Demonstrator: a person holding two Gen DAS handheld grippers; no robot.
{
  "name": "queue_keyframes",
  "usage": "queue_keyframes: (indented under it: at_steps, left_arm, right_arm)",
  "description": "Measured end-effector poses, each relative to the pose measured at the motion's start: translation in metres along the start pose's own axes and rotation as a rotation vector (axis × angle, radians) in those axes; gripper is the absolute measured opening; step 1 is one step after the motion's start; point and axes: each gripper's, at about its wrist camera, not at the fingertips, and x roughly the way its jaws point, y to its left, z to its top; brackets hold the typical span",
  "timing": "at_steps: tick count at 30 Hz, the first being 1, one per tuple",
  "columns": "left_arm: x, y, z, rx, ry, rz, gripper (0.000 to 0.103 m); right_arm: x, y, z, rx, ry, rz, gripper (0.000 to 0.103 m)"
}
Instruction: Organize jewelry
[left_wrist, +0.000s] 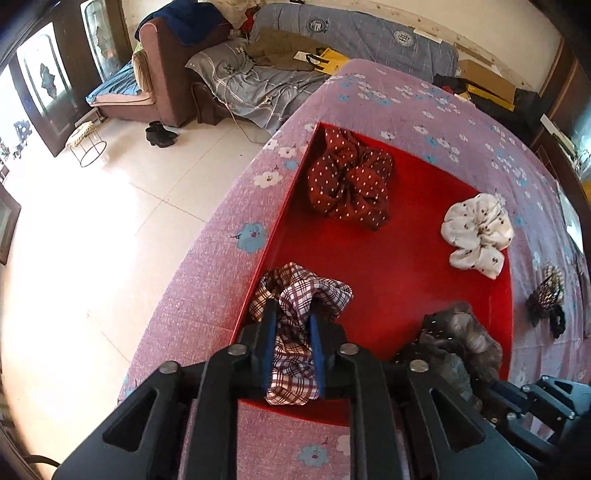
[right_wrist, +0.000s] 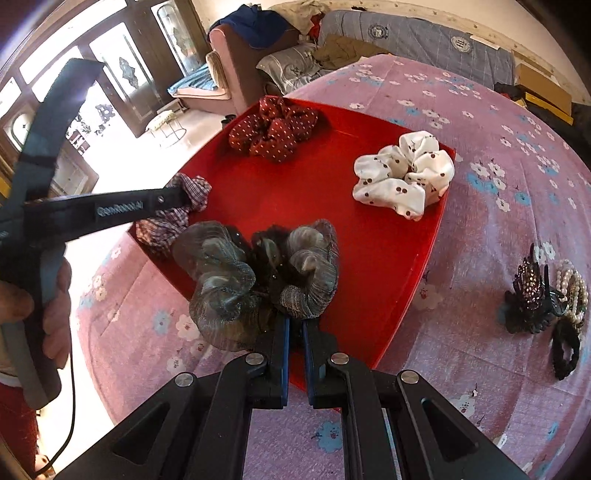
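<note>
A red tray (left_wrist: 399, 280) lies on a pink flowered cloth. My left gripper (left_wrist: 293, 317) is shut on a plaid scrunchie (left_wrist: 295, 295) at the tray's near left corner. My right gripper (right_wrist: 294, 323) is shut on a grey mesh scrunchie (right_wrist: 258, 273) at the tray's near edge; it also shows in the left wrist view (left_wrist: 454, 347). A dark red dotted scrunchie (left_wrist: 351, 181) and a white cherry-print scrunchie (left_wrist: 476, 232) rest in the tray's far part.
A black hair claw (right_wrist: 532, 291), a pearl band (right_wrist: 572, 288) and a black hair tie (right_wrist: 565, 347) lie on the cloth (right_wrist: 480, 206) right of the tray. The table edge drops to a tiled floor (left_wrist: 92, 240) on the left. A sofa (left_wrist: 166, 85) stands behind.
</note>
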Motion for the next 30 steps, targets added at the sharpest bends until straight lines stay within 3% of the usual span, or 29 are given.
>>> queue_keyframes:
  at_steps: [3,9,13,20,30]
  left_arm:
    - [-0.013,0.002,0.003,-0.026,-0.022,-0.009,0.04]
    - [-0.045,-0.003,0.011,-0.031,-0.101,0.018,0.043]
    - [-0.062,-0.01,0.012,-0.015,-0.141,0.051,0.047]
    - [-0.084,-0.028,0.004,0.025,-0.185,0.099,0.049]
    - [-0.104,-0.073,-0.009,0.072,-0.202,0.111,0.049]
  right_arm:
    - [-0.005,-0.001,0.0,0.007,-0.016,-0.021,0.012]
    - [-0.023,0.001,-0.001,0.008,-0.064,-0.023,0.023]
    - [-0.041,0.004,-0.006,0.001,-0.109,-0.029,0.043]
    - [-0.071,-0.002,-0.017,-0.003,-0.158,-0.044,0.044]
    - [-0.107,-0.058,-0.05,0.133,-0.185,-0.085,0.046]
